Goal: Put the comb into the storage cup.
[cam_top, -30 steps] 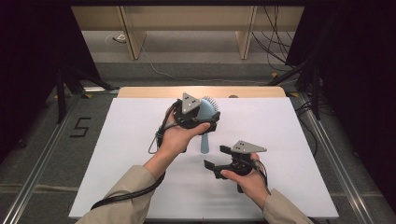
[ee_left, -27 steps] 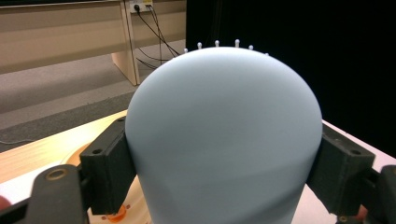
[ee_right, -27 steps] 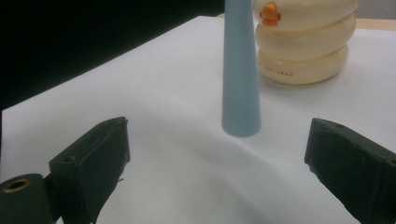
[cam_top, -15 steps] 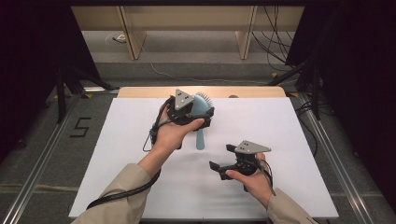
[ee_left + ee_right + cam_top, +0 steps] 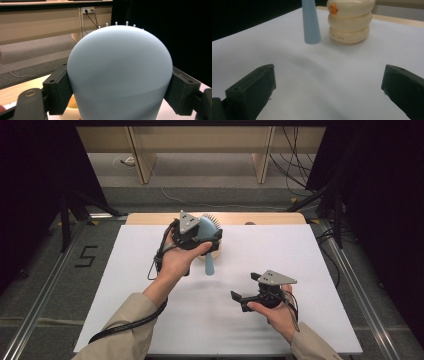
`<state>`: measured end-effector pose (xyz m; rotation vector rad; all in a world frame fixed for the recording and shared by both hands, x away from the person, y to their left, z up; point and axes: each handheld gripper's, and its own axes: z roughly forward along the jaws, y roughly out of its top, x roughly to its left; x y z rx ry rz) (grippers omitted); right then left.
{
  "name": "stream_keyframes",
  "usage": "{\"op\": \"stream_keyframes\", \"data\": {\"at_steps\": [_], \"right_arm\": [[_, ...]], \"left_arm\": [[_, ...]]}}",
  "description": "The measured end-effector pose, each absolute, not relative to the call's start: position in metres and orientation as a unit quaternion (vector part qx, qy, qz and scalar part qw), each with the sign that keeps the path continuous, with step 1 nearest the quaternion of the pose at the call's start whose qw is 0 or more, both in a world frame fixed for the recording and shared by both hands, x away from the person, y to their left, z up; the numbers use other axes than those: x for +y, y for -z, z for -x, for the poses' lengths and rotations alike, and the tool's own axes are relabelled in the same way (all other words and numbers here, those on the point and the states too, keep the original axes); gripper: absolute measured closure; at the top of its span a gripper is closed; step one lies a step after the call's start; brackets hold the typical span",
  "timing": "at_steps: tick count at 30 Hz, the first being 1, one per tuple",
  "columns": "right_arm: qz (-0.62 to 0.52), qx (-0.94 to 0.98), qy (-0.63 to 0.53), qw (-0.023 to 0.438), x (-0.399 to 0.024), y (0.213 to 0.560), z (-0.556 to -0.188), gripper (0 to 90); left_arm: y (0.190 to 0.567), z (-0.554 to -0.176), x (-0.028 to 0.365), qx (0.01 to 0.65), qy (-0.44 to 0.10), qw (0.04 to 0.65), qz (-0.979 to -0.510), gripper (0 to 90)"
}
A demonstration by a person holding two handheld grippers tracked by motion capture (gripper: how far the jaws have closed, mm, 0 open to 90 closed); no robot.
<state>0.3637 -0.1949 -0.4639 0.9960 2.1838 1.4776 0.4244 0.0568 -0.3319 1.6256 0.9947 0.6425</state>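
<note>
**Q:** What has just changed?

**A:** My right tool (image 5: 248,296) has just been opening its jaws. They now stand wide apart over the bare white counter (image 5: 320,270), with nothing between them. In the right gripper view I see only the sheet between the two black jaws. A second ago this tool sat a little nearer the hairbrush's handle; now it rests low at the near right of the counter, well apart from it.

**Q:** And the hairbrush?

**A:** My left tool (image 5: 120,92) grips the pale blue hairbrush (image 5: 205,227) by its head, one jaw pressed on each side of the rounded back. The bristle tips peek over the top edge in the left gripper view. I hold it above the far middle of the counter, handle pointing down and toward me, its end clear of the sheet.

**Q:** Anything beside it?

**A:** A cream ringed toy (image 5: 350,21) with a small orange spot stands on the counter just behind the handle (image 5: 311,22). Whether the two touch I cannot tell.

**Q:** What does this mean for the work?

**A:** As I judge it, the brush now hangs on the left tool alone. The right one is free to take the handle again or to reach for the toy. The weight sits below the grip, so the brush could swing.
</note>
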Motion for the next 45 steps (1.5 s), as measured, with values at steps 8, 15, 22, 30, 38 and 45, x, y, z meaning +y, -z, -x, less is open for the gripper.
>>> {"op": "stream_keyframes", "data": {"at_steps": [8, 15, 22, 30, 38, 45], "right_arm": [[-0.351, 0.761, -0.519, 0.171, -0.203, 0.461, -0.362, 0.2], [-0.356, 0.755, -0.52, 0.18, -0.211, 0.459, -0.36, 0.2], [-0.36, 0.752, -0.518, 0.194, -0.22, 0.457, -0.358, 0.2], [-0.369, 0.747, -0.514, 0.203, -0.233, 0.456, -0.356, 0.2], [-0.37, 0.747, -0.51, 0.213, -0.24, 0.456, -0.353, 0.1], [-0.374, 0.744, -0.512, 0.212, -0.246, 0.456, -0.352, 0.2]], "left_arm": [[0.33, -0.427, 0.062, 0.426, -0.28, 0.539, -0.67, 19.3], [0.331, -0.427, 0.064, 0.427, -0.282, 0.539, -0.669, 19.3], [0.328, -0.429, 0.068, 0.432, -0.283, 0.541, -0.663, 19.3], [0.328, -0.431, 0.069, 0.435, -0.284, 0.539, -0.663, 19.3], [0.325, -0.433, 0.069, 0.434, -0.287, 0.54, -0.662, 19.3], [0.323, -0.436, 0.069, 0.435, -0.291, 0.54, -0.659, 19.3]]}}
